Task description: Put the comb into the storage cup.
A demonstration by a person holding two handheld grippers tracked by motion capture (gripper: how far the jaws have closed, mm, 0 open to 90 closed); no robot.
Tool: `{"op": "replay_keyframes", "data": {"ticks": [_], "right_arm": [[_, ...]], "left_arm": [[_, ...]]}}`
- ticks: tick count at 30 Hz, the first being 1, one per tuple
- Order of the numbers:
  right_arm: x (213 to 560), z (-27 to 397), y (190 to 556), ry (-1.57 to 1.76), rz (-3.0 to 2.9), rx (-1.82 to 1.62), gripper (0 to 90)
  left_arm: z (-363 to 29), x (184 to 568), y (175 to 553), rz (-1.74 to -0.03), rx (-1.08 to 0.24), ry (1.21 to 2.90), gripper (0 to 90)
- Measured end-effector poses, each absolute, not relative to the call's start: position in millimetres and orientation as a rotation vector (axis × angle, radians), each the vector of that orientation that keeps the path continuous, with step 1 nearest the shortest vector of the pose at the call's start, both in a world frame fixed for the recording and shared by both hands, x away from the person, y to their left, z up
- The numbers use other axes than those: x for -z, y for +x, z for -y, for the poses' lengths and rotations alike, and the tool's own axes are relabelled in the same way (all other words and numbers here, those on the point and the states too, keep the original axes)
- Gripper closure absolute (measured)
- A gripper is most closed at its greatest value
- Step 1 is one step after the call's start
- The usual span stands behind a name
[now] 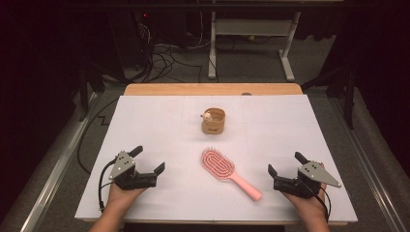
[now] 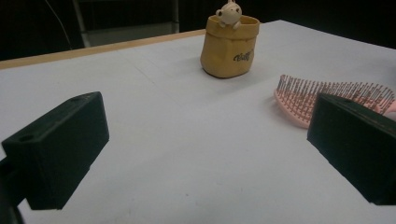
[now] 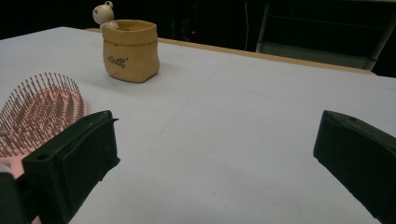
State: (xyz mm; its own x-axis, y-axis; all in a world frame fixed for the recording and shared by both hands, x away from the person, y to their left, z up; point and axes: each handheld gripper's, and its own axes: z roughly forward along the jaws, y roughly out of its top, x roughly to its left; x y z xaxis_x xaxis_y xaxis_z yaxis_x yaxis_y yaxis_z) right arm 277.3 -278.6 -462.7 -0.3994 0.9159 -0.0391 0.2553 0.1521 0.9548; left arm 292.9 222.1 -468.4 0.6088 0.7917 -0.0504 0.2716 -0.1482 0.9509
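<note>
both grippers sit low at the near edge of the white table, jaws spread apart, nothing between them

left gripper rests in a hand at the near left corner, its jaws wide and empty; right gripper rests in the other hand at the near right corner, jaws likewise wide and empty; pink hairbrush lies flat between the two, bristles up, head toward the far side and handle angled toward the near right (touched by neither gripper); in the left gripper view the brush head shows just behind one jaw; in the right gripper view it shows just behind the opposite jaw; tan pouch-shaped pot stands upright beyond the brush near the table's middle, a small pale bear figure perched at its rim; pot and brush are apart.
</note>
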Motion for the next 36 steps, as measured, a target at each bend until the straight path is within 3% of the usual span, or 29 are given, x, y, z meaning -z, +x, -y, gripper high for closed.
{"op": "replay_keyframes", "data": {"ticks": [22, 31, 36], "right_arm": [[456, 274, 272, 1.11, -1.806, -1.286, 2.1], [454, 258, 270, 1.075, -1.888, -1.311, 9.0], [455, 246, 269, 1.045, -1.959, -1.319, 18.1]], "left_arm": [[-220, 470, 294, -0.877, -0.574, 1.717, 0.0], [-220, 468, 293, -0.879, -0.552, 1.723, 0.1], [-220, 468, 294, -0.879, -0.556, 1.725, 0.0]]}}
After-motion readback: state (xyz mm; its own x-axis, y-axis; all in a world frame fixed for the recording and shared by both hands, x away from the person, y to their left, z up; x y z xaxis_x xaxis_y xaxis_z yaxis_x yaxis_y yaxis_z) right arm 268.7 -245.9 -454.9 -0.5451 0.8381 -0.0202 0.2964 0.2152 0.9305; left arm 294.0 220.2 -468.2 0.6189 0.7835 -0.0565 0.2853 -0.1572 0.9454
